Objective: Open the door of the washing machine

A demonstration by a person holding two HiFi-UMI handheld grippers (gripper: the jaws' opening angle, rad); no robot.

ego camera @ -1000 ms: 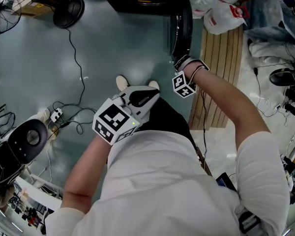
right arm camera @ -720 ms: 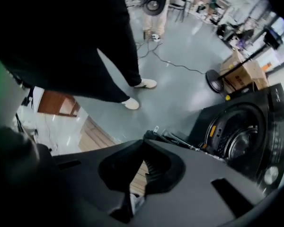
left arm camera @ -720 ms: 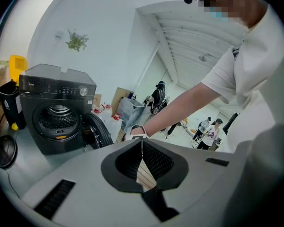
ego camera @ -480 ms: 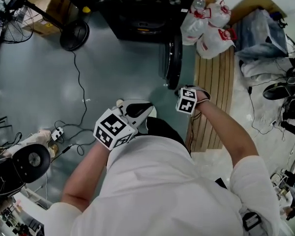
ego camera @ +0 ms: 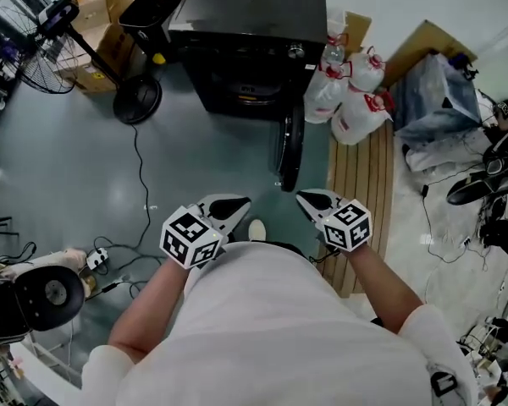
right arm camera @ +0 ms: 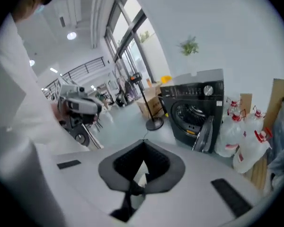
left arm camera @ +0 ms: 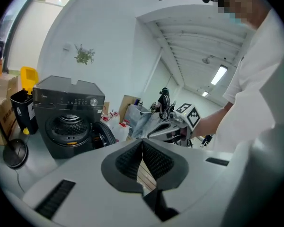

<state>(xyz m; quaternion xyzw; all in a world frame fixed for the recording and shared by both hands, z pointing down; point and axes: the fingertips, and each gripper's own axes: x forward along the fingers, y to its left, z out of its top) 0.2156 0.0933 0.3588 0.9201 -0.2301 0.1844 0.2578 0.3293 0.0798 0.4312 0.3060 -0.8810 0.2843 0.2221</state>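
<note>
Washing machine (ego camera: pixel 254 41) sits at 12 o'clock in the head view, with its door (ego camera: pixel 290 150) hanging wide open toward the person. Both tools are well apart from it: left tool (ego camera: pixel 230 206) at the door's 7 o'clock, right tool (ego camera: pixel 311 200) at its 5 o'clock. Both are clenched on nothing.

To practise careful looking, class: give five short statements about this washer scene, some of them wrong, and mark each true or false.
1. The washer door stands open. True.
2. The right gripper grips the door. False: it is shut on nothing, away from the door.
3. The left gripper is shut and empty. True.
4. The fan stands right of the washer. False: it stands to its left in the head view.
5. White bags sit beside the washer. True.
</note>
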